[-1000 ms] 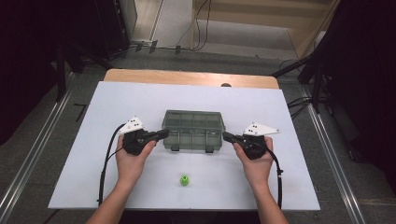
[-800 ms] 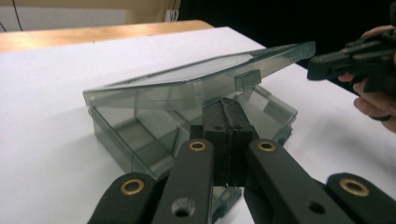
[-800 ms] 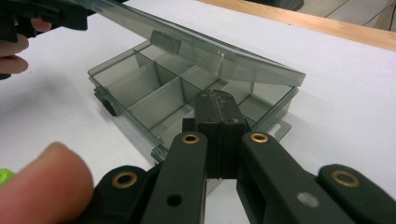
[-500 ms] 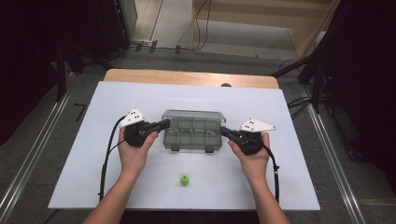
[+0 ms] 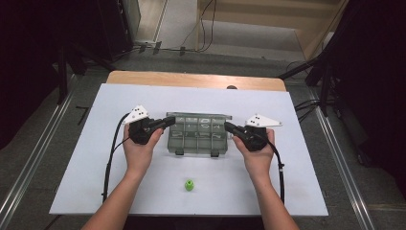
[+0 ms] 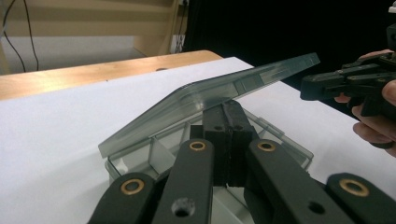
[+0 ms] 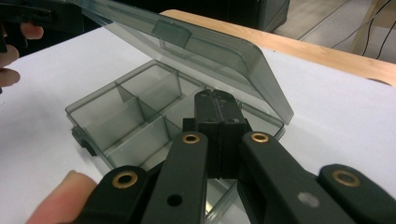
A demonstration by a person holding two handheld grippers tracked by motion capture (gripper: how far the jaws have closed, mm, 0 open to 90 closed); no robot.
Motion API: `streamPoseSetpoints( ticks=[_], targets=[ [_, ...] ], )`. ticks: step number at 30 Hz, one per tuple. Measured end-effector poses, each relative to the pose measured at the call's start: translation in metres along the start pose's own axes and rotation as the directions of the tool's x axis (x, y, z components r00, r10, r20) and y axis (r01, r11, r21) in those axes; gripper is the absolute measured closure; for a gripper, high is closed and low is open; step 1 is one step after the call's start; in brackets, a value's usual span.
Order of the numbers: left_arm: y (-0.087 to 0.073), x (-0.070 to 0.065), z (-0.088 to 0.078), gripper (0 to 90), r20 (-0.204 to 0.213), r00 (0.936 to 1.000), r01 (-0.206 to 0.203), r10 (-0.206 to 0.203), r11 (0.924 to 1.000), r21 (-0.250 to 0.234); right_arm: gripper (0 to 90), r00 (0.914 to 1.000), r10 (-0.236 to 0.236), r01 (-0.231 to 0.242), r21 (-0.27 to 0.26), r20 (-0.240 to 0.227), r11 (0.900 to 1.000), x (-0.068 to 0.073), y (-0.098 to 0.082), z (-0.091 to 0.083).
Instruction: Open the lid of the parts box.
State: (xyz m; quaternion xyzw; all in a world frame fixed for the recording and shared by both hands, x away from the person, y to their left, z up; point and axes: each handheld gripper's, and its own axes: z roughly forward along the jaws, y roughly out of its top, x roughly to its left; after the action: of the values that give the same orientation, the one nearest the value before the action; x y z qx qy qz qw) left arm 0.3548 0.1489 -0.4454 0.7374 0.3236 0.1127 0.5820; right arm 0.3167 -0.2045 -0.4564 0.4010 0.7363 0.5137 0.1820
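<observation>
A clear compartment box (image 5: 197,134) sits mid-table (image 5: 297,158), lid (image 6: 210,95) half raised. The left tool (image 5: 168,120) and right tool (image 5: 228,126) — both closed, gripping nothing — prop its ends; uneven lifting could let it slip shut.

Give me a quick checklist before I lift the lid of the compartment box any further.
1. Lid raised off the box: ok, tilted up, hinged at the far edge.
2. Left gripper shut, tips under the lid's end: ok.
3. Right gripper shut, tips under the lid's other end: ok.
4. Both ends lifted evenly: ok, the lid looks level from side to side in the high view.
5. Box staying flat on the table: cannot tell; nothing holds it down.
6. Small green piece clear of the work: ok, it lies apart from the box, nearer the person.
</observation>
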Motion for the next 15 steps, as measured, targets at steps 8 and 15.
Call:
streamPoseSetpoints(
  ticks=[8, 15],
  targets=[
    [0.002, 0.001, 0.001, 88.4, -0.005, 0.9997, -0.023, 0.023, 0.9997, -0.004, 87.7, 0.9999, -0.003, 0.003, -0.006, 0.017, 1.0, -0.003, 0.012, 0.001],
    [-0.003, 0.0, -0.009, 79.9, -0.007, 0.9999, -0.01, 0.01, 0.9999, -0.006, 87.7, 0.9997, 0.003, -0.003, -0.009, 0.022, 1.0, -0.006, 0.016, 0.003]
  ],
)
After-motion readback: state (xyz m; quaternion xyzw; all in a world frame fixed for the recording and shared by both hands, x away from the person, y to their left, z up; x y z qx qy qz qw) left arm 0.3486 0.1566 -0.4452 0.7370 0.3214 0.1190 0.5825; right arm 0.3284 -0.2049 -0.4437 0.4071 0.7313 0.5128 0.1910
